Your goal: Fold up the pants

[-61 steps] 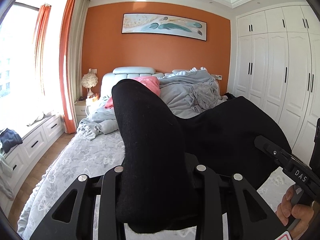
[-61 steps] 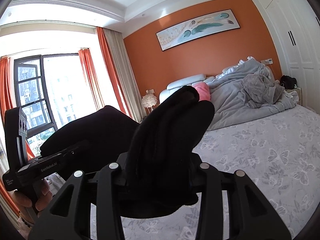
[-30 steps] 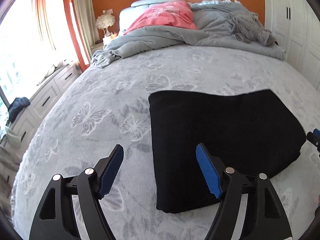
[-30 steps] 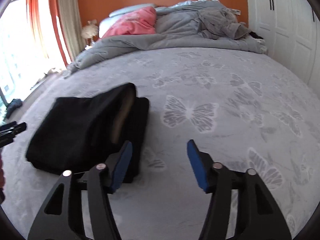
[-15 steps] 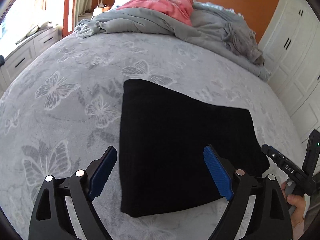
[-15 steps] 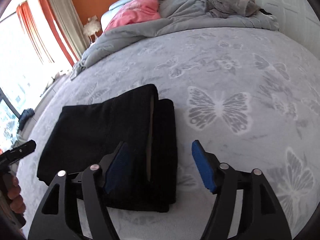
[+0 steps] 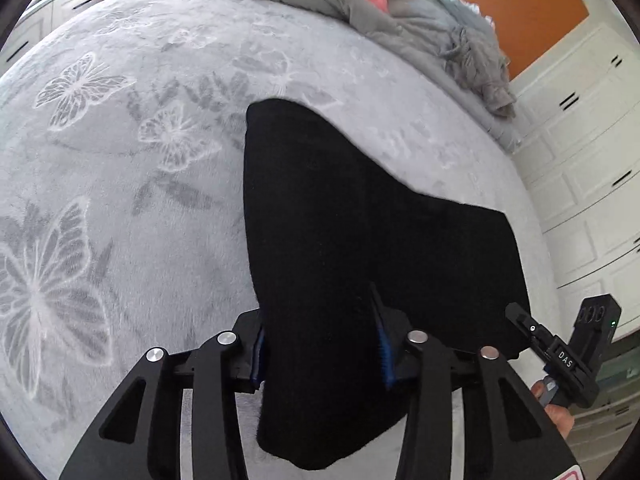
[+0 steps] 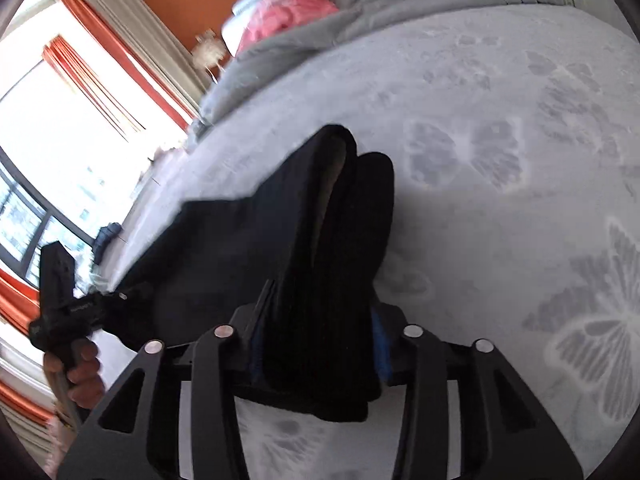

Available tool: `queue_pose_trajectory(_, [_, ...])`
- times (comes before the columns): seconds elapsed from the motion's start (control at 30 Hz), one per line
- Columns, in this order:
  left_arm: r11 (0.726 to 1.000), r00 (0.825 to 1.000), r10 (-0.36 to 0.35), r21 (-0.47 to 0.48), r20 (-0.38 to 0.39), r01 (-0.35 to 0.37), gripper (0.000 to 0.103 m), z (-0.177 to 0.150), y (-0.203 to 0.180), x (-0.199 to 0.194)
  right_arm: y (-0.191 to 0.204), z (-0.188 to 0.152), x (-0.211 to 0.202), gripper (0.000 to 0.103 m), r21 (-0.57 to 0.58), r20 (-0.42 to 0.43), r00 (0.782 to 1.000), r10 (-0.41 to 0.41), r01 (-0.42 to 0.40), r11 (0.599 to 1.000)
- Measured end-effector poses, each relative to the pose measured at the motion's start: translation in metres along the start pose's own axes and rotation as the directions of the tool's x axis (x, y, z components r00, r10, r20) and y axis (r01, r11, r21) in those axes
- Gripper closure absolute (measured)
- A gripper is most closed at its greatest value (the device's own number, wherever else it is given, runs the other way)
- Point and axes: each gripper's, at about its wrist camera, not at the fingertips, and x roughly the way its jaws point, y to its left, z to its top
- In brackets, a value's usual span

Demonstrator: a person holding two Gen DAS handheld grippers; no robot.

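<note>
- Left claw (image 7: pixel 320 350): your jaws have just been closing, and the near left corner of the pants (image 7: pixel 360 220) now sits between them. The blue pads (image 7: pixel 385 354) press the fabric from both sides, so you're clamped on it at mid width.
- Right claw (image 8: pixel 316 344): same story, jaws have just been closing and they now pinch the near right edge of the folded stack.
- Pants position: both near corners run through the claws toward the cameras; the rest of the black bundle stretches away from you across the bed (image 7: pixel 120 160), flat on the butterfly cover, far edge well clear of both claws.
- Risk 1: on the right the stack shows separate layers with a gap between them (image 8: pixel 332 184). If your pads only bite the top layers, the lower ones will likely drop out when you lift and the fold opens.
- Risk 2: a lump of cloth hangs below the left pads. Thick bunching there may let the fabric creep out under load.
- Risk 3: lift the two sides unevenly and the far edge will probably skew, giving a crooked fold.
- Risk 4: the plush cover could drag the far half if you pull low instead of up.
- Further off, the grey duvet (image 7: pixel 360 4) and pink pillow (image 8: pixel 288 4) are well apart from the pants, so I see no snag risk there.
</note>
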Motion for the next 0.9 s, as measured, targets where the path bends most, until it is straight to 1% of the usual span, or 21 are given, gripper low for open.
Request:
queue_pose_trajectory(0.03, [0.998,0.998,0.057,0.016,-0.027,-0.057,0.052,-0.004,-0.003,0.011,-0.004,-0.002,-0.009,0.051,0.05,0.048,0.998,0.029,-0.031,0.998])
queue_pose_trajectory(0.07, [0.997,0.997,0.077,0.013,-0.009,-0.076,0.05,-0.008,-0.004,0.01,0.003,0.0,-0.021,0.054,0.051,0.098,0.995,-0.013,0.008,0.999])
queue_pose_trajectory(0.1, [0.996,0.995,0.091,0.01,0.041,-0.092,0.05,-0.013,-0.007,0.0,0.024,0.004,-0.033,0.062,-0.021,0.147,0.986,-0.084,0.088,0.996])
queue_pose_trajectory(0.17, [0.984,0.974,0.166,0.04,0.151,-0.174,0.048,-0.018,-0.022,-0.025,0.062,0.008,-0.051,0.075,-0.155,0.233,0.97,-0.075,0.113,0.981])
queue_pose_trajectory(0.23, [0.964,0.934,0.225,0.077,0.278,-0.255,0.04,-0.023,-0.041,-0.046,0.091,0.013,-0.048,0.088,-0.227,0.227,0.973,-0.033,0.086,0.97])
queue_pose_trajectory(0.27, [0.955,0.917,0.242,0.09,0.318,-0.283,0.039,-0.024,-0.051,-0.05,0.098,0.015,-0.037,0.092,-0.25,0.212,0.977,-0.031,0.085,0.965])
queue_pose_trajectory(0.3, [0.946,0.908,0.248,0.118,0.338,-0.302,0.038,-0.024,-0.061,-0.049,0.098,0.017,-0.02,0.095,-0.265,0.194,0.978,-0.075,0.126,0.956])
queue_pose_trajectory(0.33, [0.936,0.909,0.253,0.154,0.33,-0.317,0.036,-0.023,-0.068,-0.041,0.086,0.018,0.007,0.096,-0.264,0.153,0.973,-0.176,0.212,0.941])
queue_pose_trajectory(0.37, [0.925,0.912,0.268,0.183,0.311,-0.334,0.036,-0.019,-0.073,-0.028,0.065,0.016,0.028,0.098,-0.24,0.116,0.967,-0.228,0.25,0.938])
queue_pose_trajectory(0.4, [0.912,0.911,0.291,0.201,0.292,-0.356,0.036,-0.019,-0.075,-0.013,0.048,0.013,0.028,0.1,-0.206,0.145,0.972,-0.183,0.211,0.956])
queue_pose_trajectory(0.43, [0.901,0.91,0.313,0.216,0.272,-0.375,0.036,-0.017,-0.074,0.0,0.043,0.012,0.016,0.099,-0.171,0.152,0.973,-0.171,0.196,0.965])
queue_pose_trajectory(0.47, [0.885,0.901,0.357,0.219,0.248,-0.411,0.036,-0.016,-0.071,0.014,0.043,0.01,0.0,0.099,-0.14,0.157,0.965,-0.211,0.233,0.962])
queue_pose_trajectory(0.5, [0.871,0.89,0.385,0.222,0.245,-0.438,0.037,-0.02,-0.069,0.02,0.048,0.008,-0.017,0.095,-0.128,0.172,0.962,-0.21,0.233,0.964])
queue_pose_trajectory(0.53, [0.865,0.883,0.39,0.227,0.26,-0.448,0.037,-0.026,-0.068,0.017,0.052,0.004,-0.035,0.094,-0.137,0.182,0.967,-0.18,0.206,0.969])
queue_pose_trajectory(0.57, [0.866,0.883,0.382,0.227,0.274,-0.445,0.037,-0.031,-0.068,0.01,0.059,-0.001,-0.053,0.094,-0.155,0.197,0.966,-0.168,0.2,0.967])
queue_pose_trajectory(0.63, [0.882,0.89,0.347,0.219,0.295,-0.417,0.036,-0.041,-0.069,-0.013,0.072,-0.014,-0.085,0.092,-0.176,0.235,0.953,-0.193,0.237,0.955])
queue_pose_trajectory(0.67, [0.888,0.894,0.331,0.221,0.303,-0.403,0.036,-0.047,-0.073,-0.024,0.076,-0.023,-0.099,0.091,-0.182,0.24,0.953,-0.187,0.233,0.955])
queue_pose_trajectory(0.7, [0.888,0.892,0.32,0.226,0.32,-0.4,0.036,-0.055,-0.077,-0.037,0.079,-0.034,-0.114,0.091,-0.175,0.243,0.954,-0.177,0.222,0.959])
queue_pose_trajectory(0.8, [0.877,0.873,0.313,0.239,0.373,-0.417,0.033,-0.086,-0.091,-0.076,0.086,-0.064,-0.144,0.089,-0.153,0.264,0.948,-0.175,0.221,0.963])
queue_pose_trajectory(0.87, [0.882,0.874,0.291,0.245,0.389,-0.403,0.024,-0.11,-0.094,-0.1,0.089,-0.092,-0.156,0.08,-0.143,0.28,0.94,-0.195,0.242,0.96])
queue_pose_trajectory(0.9, [0.884,0.874,0.288,0.241,0.392,-0.4,0.023,-0.122,-0.093,-0.108,0.09,-0.108,-0.159,0.072,-0.143,0.277,0.94,-0.198,0.244,0.959])
